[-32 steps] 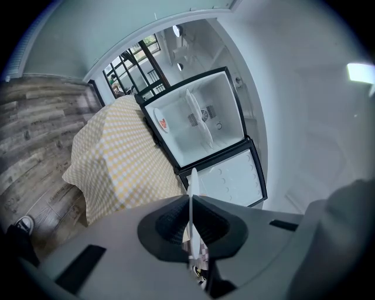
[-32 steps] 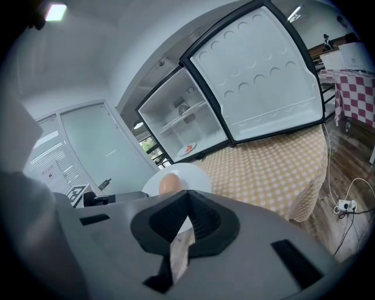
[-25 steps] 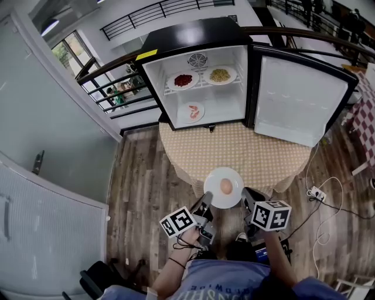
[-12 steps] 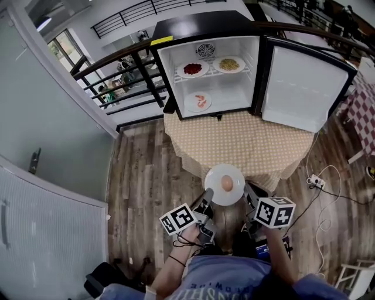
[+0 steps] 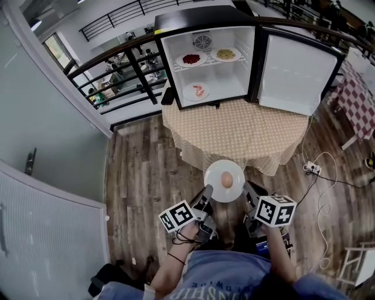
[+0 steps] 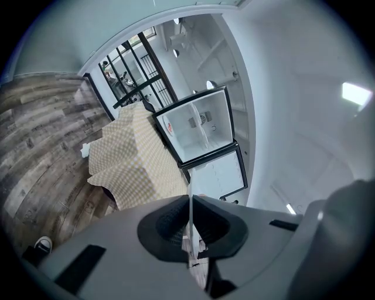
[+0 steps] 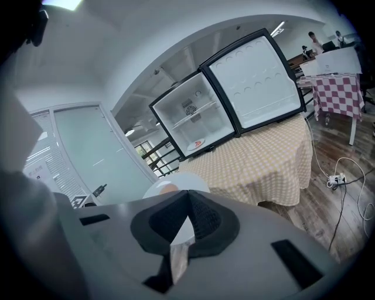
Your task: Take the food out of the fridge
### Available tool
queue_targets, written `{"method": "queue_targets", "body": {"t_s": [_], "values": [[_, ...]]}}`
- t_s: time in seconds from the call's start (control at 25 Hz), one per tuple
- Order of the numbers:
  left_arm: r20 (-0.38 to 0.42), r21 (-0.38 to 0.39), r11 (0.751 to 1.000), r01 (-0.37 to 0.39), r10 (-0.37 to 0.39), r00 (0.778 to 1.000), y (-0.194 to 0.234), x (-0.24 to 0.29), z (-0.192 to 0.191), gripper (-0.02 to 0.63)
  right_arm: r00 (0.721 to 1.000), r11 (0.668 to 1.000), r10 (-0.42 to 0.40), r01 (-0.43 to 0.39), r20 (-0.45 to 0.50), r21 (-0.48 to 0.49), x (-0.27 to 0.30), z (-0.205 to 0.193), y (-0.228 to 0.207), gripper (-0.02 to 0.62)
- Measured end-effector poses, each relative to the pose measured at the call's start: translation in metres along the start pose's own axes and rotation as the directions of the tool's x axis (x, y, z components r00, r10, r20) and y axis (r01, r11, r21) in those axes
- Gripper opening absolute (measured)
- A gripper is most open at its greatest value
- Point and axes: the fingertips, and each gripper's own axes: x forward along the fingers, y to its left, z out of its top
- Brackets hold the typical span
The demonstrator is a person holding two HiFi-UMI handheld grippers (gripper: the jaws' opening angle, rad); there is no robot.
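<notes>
Head view: left gripper (image 5: 207, 191) and right gripper (image 5: 246, 188) jaws pinch the stiff, breakable plate (image 5: 214, 173) rim at eight and four o'clock; food (image 5: 227, 180) may roll.

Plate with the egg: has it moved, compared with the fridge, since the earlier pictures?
Yes. The plate has moved back from the open fridge; more of the table shows between them in the head view.

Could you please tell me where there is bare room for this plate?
The checked table is bare from the fridge to its near edge. Inside, the upper shelf is crowded by a red dish and a yellow dish; the floor is free right of the lower plate.
</notes>
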Motion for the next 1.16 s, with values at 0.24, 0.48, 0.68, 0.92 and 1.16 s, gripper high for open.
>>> {"method": "queue_targets", "body": {"t_s": [0.24,0.48,0.68,0.92,1.16], "values": [[-0.025,0.015,1.000,0.026,-0.026,0.999,-0.003,-0.022,-0.010,0.025,1.000,1.000,-0.011,0.011,0.016,0.000,-0.016,-0.021,0.015,0.014],[-0.032,0.030,0.999,0.042,-0.041,0.999,-0.006,-0.033,-0.013,0.025,0.999,1.000,-0.016,0.016,0.046,-0.005,-0.024,-0.024,0.023,0.014],[-0.031,0.031,0.998,0.046,-0.045,0.999,-0.007,-0.038,-0.011,0.025,0.999,1.000,-0.003,0.004,0.032,-0.014,-0.023,-0.028,0.030,0.014],[-0.036,0.030,0.998,0.051,-0.050,0.998,-0.006,-0.036,-0.008,0.025,0.999,1.000,-0.006,0.007,0.035,-0.019,-0.020,-0.025,0.032,0.014],[-0.037,0.033,0.998,0.059,-0.058,0.998,-0.005,-0.029,-0.004,0.025,0.999,1.000,-0.005,0.005,0.031,-0.018,-0.014,-0.023,0.028,0.014]]}}
